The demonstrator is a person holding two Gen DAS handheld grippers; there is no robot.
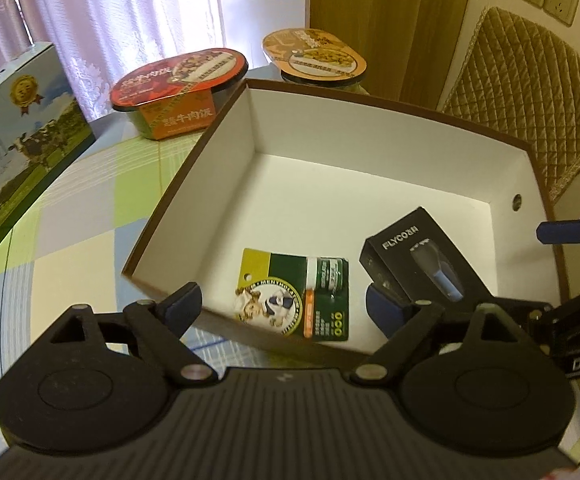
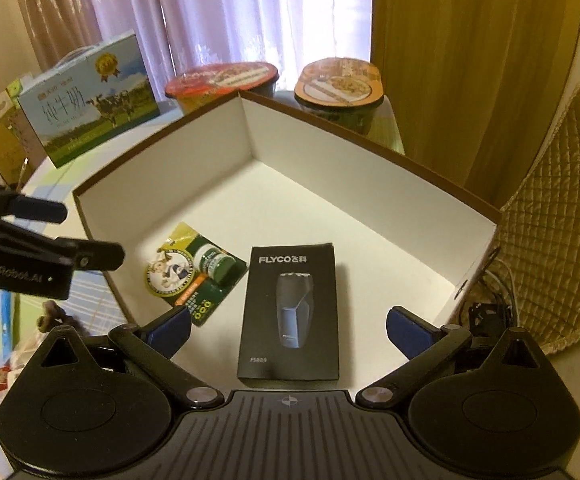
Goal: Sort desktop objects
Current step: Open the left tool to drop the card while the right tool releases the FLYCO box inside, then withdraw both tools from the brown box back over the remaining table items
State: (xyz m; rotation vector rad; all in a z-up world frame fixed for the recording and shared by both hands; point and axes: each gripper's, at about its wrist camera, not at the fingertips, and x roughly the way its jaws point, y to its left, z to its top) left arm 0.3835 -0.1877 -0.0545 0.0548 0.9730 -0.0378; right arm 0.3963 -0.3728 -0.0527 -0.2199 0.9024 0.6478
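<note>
The left tongs [image 1: 285,304] hang spread above the near edge of the box [image 1: 225,120], nothing between their blue pads. The right tongs [image 2: 287,330] are spread too, empty, over the shaver pack [image 2: 290,312].

From left to right on the counter [image 1: 73,216]: a milk carton [image 1: 17,144] at the far left, a red meal bowl [image 1: 177,88], then an orange meal bowl [image 1: 314,56] behind the box's far corner. The box sits right of the carton, open-topped, white inside with a brown rim. In it lie the balm card [image 1: 294,296] towards the left and the shaver pack to its right, near each other but apart; both are flat on the box floor.

Handling, as a judgement: the carton looks heavy and stiff, too broad for one pair of tongs across its face, so its top handle or a narrow edge is the likely hold. The bowls are probably light with a firm rim and a thin film lid that could dent; a grip across the rim or the side wall suits them. The card is thin and floppy with a small jar under plastic, best pinched at an edge. The shaver pack is rigid, smooth cardboard, taken across its narrow width.

Count: one carton, two bowls, one box, one card, one shaver pack, two tongs.
</note>
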